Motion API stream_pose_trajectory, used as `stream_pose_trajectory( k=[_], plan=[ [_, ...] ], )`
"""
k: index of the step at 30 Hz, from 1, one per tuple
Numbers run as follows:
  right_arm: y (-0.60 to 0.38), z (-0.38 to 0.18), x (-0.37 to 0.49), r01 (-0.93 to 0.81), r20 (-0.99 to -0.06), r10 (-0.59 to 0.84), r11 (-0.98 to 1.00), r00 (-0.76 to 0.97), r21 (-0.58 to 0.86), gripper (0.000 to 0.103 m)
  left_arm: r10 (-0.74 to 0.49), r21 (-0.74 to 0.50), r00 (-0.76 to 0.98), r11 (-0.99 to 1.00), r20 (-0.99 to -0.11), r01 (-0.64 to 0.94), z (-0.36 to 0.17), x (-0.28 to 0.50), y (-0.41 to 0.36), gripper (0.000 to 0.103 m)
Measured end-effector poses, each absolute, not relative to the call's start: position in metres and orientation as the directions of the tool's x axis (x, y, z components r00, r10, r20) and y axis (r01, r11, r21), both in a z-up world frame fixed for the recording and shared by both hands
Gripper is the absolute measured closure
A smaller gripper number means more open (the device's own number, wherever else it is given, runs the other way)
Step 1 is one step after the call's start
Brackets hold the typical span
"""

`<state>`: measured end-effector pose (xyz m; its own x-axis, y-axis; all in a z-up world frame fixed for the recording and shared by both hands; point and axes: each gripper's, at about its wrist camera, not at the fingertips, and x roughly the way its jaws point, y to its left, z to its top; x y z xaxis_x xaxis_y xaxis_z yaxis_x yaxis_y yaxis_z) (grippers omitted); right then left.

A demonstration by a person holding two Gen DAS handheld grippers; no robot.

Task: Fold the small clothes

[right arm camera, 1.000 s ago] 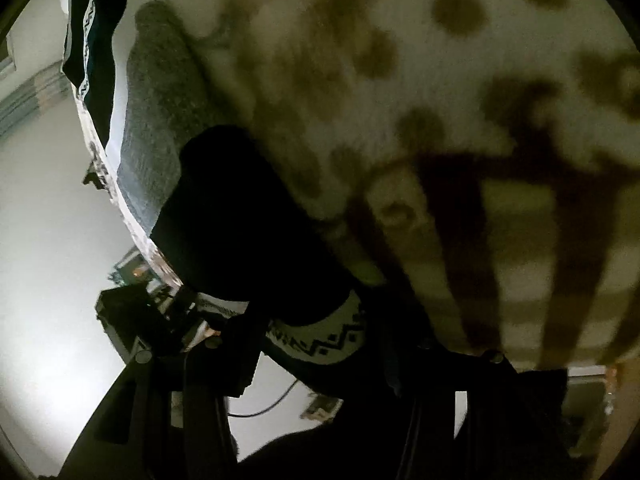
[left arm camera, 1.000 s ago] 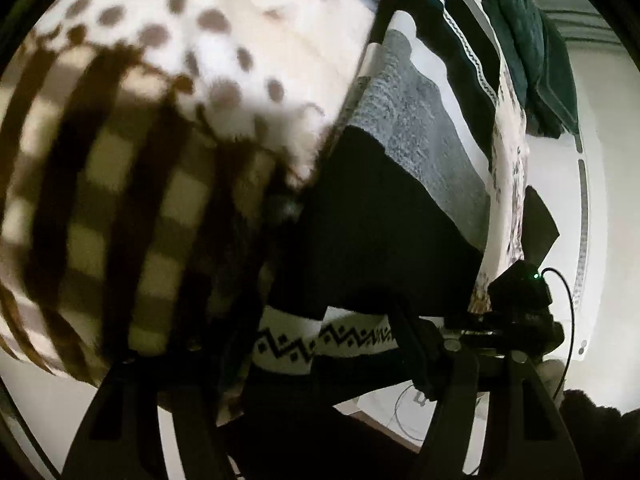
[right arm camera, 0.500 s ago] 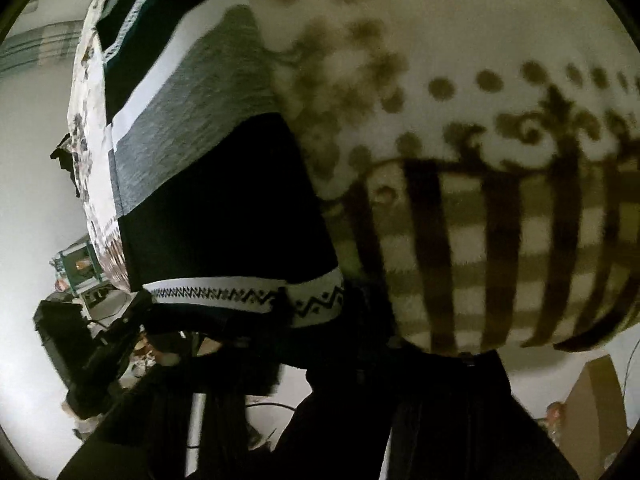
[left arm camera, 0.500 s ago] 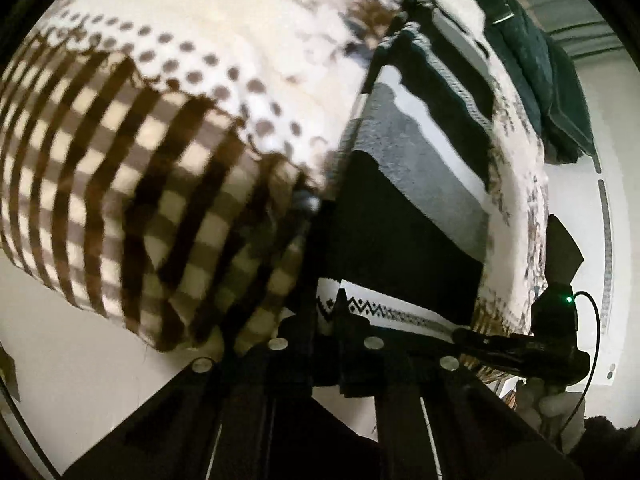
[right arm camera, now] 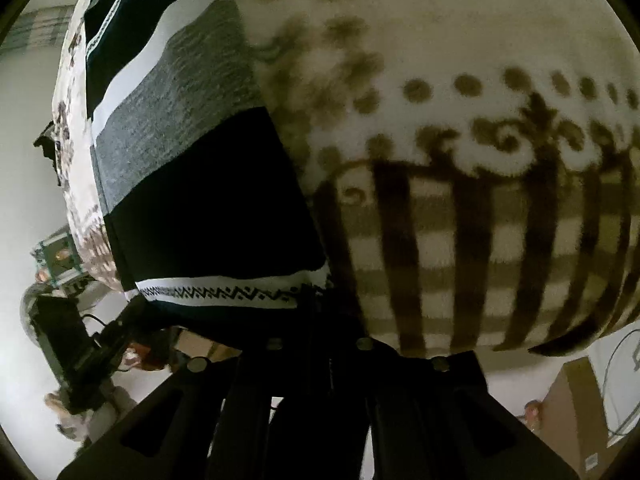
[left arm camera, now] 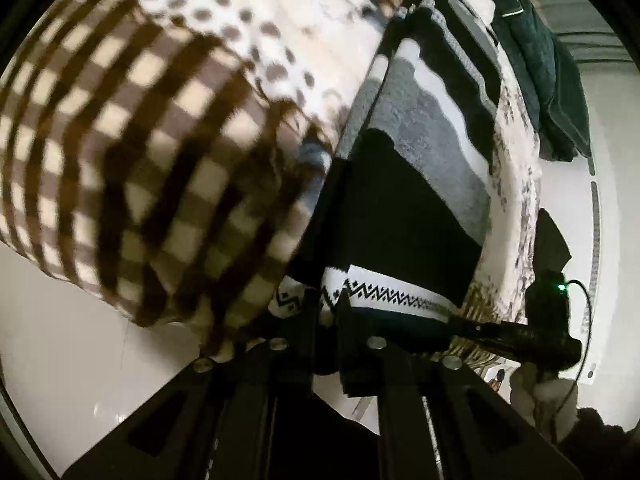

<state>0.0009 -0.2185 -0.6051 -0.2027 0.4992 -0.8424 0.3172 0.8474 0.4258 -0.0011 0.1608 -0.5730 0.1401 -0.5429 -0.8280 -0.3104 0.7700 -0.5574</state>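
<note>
Left gripper (left arm camera: pixel 328 312) and right gripper (right arm camera: pixel 316 300) both clamp the hem of the black, grey and white striped knit garment (left arm camera: pixel 416 208), flat on the brown-checked fleece blanket (left arm camera: pixel 132 168). Folding barely begun.

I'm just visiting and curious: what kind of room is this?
Probably a bedroom at home: a fleece blanket with brown checks and dots covers what looks like a bed, a striped knit garment lies on it, and dark clothing is piled behind.

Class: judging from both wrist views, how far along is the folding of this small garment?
Done: the striped garment lies flat on the patterned blanket. In hand: the left tool and right tool are at its zigzag hem. Left: no fold shows.
</note>
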Motion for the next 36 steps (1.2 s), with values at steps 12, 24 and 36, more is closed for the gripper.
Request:
stream_pose_trajectory(
  k=[12,24,36],
  plan=[
    [-0.241,-0.654,-0.003,0.467,-0.675,0.717,0.664,-0.175,0.584,0.056,-0.665,-0.657,0.107,0.675,-0.739,-0.336,-0.617,0.012,0.157,0.041],
    [-0.238,-0.579,0.005,0.4,-0.702,0.711,0.656,-0.042,0.64,0.086,-0.542,-0.566,0.165,0.776,-0.824,-0.278,-0.529,0.019,0.138,0.093],
    [-0.241,-0.448,0.127,0.263,-0.767,0.604,0.72,0.217,0.642,0.087,-0.469,-0.535,0.417,0.844,-0.778,-0.048,-0.433,0.168,0.113,0.093]
  ],
)
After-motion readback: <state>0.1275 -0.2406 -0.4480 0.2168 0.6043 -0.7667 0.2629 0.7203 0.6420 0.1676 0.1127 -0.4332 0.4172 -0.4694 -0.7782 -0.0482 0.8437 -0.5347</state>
